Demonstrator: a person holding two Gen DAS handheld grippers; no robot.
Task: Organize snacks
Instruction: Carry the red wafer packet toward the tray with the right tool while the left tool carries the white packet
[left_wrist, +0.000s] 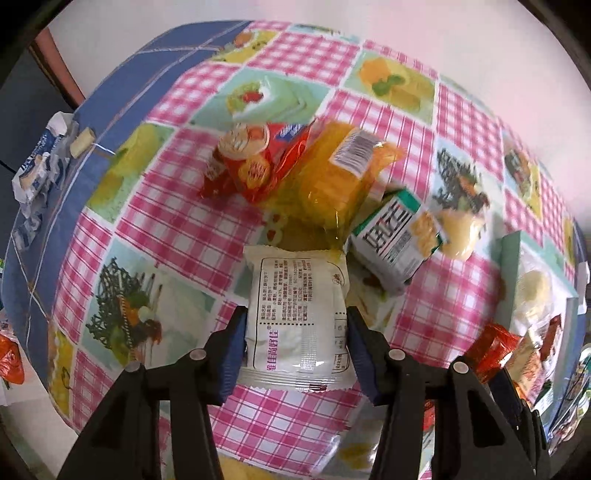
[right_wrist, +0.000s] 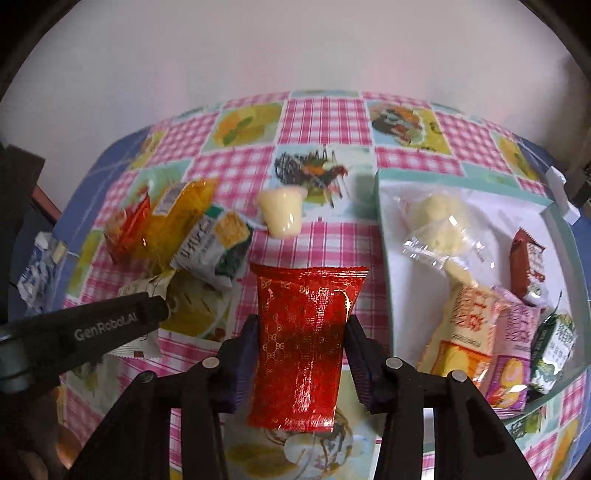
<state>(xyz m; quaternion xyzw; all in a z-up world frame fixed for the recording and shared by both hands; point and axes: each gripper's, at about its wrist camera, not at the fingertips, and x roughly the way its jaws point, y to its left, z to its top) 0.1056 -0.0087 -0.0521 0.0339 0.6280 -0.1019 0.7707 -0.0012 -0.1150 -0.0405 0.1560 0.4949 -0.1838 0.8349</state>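
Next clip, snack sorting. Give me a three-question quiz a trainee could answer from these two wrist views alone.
1. True or false: the left gripper is empty.
2. Which snack is the right gripper shut on? A) a green and white packet B) the red foil packet C) a pale jelly cup
3. Fill in: the wrapped pale round snack lies inside the ____, not on the checked tablecloth.

Key
1. False: it is shut on the white packet.
2. B. The green and white packet and the jelly cup lie loose on the cloth.
3. The open box with the white inside.
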